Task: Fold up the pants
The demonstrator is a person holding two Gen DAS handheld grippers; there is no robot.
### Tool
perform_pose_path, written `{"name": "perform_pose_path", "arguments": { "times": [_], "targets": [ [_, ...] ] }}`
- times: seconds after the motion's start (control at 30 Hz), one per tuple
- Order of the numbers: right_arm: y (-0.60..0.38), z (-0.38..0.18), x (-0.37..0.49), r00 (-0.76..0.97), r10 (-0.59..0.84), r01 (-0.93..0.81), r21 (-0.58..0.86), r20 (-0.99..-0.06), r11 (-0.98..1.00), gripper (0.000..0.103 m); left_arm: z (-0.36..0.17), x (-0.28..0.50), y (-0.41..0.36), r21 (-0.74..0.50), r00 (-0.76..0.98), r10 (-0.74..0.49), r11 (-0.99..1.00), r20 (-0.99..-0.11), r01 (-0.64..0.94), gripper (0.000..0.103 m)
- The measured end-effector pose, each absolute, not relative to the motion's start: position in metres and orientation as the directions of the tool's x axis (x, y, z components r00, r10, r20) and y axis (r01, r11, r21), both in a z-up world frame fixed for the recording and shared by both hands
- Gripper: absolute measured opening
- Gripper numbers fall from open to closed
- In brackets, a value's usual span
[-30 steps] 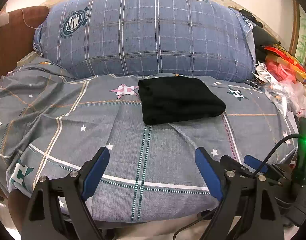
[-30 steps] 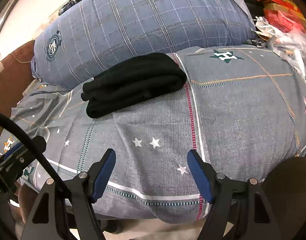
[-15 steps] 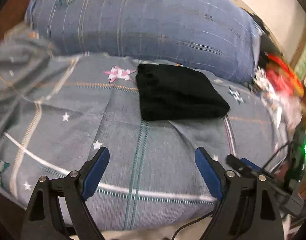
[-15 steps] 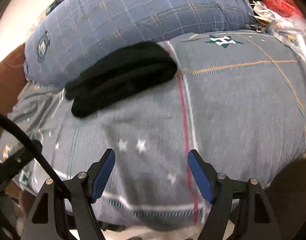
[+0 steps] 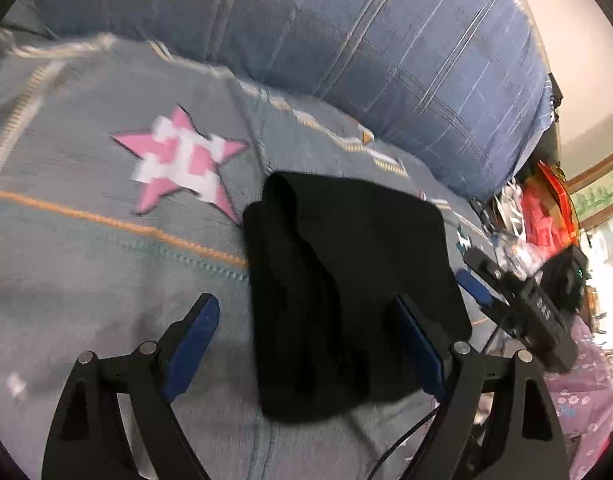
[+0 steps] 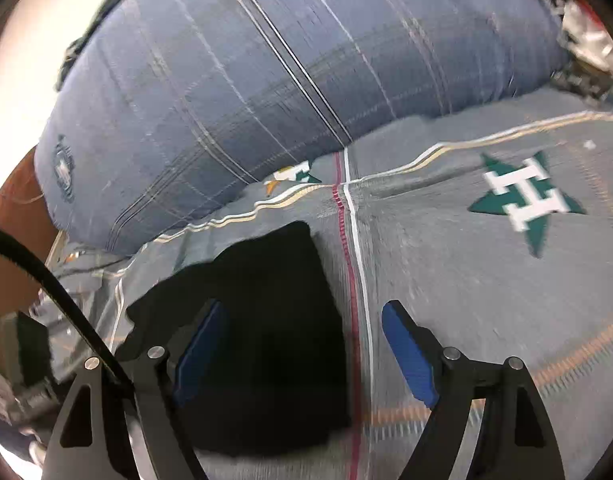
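Observation:
The black pants (image 5: 346, 272) lie folded into a thick rectangle on the grey star-print bedspread (image 5: 86, 240). My left gripper (image 5: 306, 344) is open and low over the pants' near left part: its left finger (image 5: 194, 340) is over the bedspread, its right finger (image 5: 420, 356) over the black cloth. My right gripper (image 6: 304, 348) straddles the right edge of the pants (image 6: 266, 320); its jaws are opening, and the pads do not press the cloth between them. The right gripper (image 5: 518, 304) also shows at the pants' right side in the left wrist view.
A big blue plaid pillow (image 5: 386, 60) (image 6: 266, 80) bounds the bedspread just behind the pants. Red packets and crumpled wrappers (image 5: 546, 208) pile at the far right. Pink floral fabric (image 5: 586, 400) lies at the bed's right edge. A black cable (image 6: 54, 292) crosses the right wrist view.
Both grippers have moved forward and down from the bed's near edge to the pants, which now sit between their fingers. The left view has rolled. The right jaws stand slightly wider.

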State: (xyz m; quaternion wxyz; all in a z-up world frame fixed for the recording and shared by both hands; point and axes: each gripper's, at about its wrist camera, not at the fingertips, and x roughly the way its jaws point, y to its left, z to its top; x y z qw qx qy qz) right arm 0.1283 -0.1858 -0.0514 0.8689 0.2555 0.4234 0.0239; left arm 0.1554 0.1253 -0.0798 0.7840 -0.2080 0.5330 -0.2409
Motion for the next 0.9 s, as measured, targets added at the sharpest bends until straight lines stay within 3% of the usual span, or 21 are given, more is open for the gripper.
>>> {"name": "perform_pose_path", "arguments": {
  "times": [0.13, 0.17, 0.2, 0.27, 0.3, 0.33, 0.47, 0.63, 0.9],
  "targets": [
    [-0.183, -0.074, 0.158, 0.587, 0.348, 0.153, 0.523, -0.731, 0.838, 0.085, -0.080, 0.165, 0.108, -0.573, 0.290, -0.611, 0.792, -0.737, 0.213, 0.091],
    [-0.179, -0.073, 0.158, 0.597, 0.347, 0.137, 0.517, -0.724, 0.845, 0.083, -0.078, 0.164, 0.104, -0.570, 0.284, -0.613, 0.790, -0.737, 0.225, 0.083],
    [-0.173, -0.072, 0.161, 0.583, 0.377, 0.107, 0.528, -0.720, 0.842, 0.064, -0.075, 0.161, 0.102, -0.552, 0.290, -0.599, 0.800, -0.746, 0.234, 0.079],
    [-0.164, -0.066, 0.158, 0.578, 0.370, 0.100, 0.513, -0.728, 0.852, 0.052, -0.068, 0.155, 0.101, -0.538, 0.297, -0.602, 0.798, -0.741, 0.273, 0.062],
    [-0.160, -0.059, 0.155, 0.580, 0.384, 0.076, 0.516, -0.719, 0.853, 0.036, -0.065, 0.154, 0.104, -0.541, 0.298, -0.605, 0.795, -0.738, 0.274, 0.060],
    [-0.158, -0.053, 0.153, 0.582, 0.397, 0.064, 0.527, -0.709, 0.847, 0.029, -0.061, 0.152, 0.109, -0.559, 0.299, -0.617, 0.786, -0.728, 0.264, 0.057],
    [-0.150, -0.022, 0.142, 0.613, 0.451, 0.019, 0.583, -0.649, 0.812, 0.027, -0.036, 0.151, 0.130, -0.639, 0.323, -0.685, 0.727, -0.653, 0.251, 0.055],
    [-0.130, 0.019, 0.140, 0.639, 0.513, -0.051, 0.634, -0.573, 0.772, 0.027, 0.003, 0.159, 0.161, -0.656, 0.405, -0.686, 0.717, -0.605, 0.234, 0.055],
    [-0.087, -0.018, 0.167, 0.568, 0.616, -0.003, 0.747, -0.546, 0.665, 0.027, -0.026, 0.177, 0.213, -0.622, 0.448, -0.587, 0.778, -0.674, 0.084, 0.055]
  ]
}}
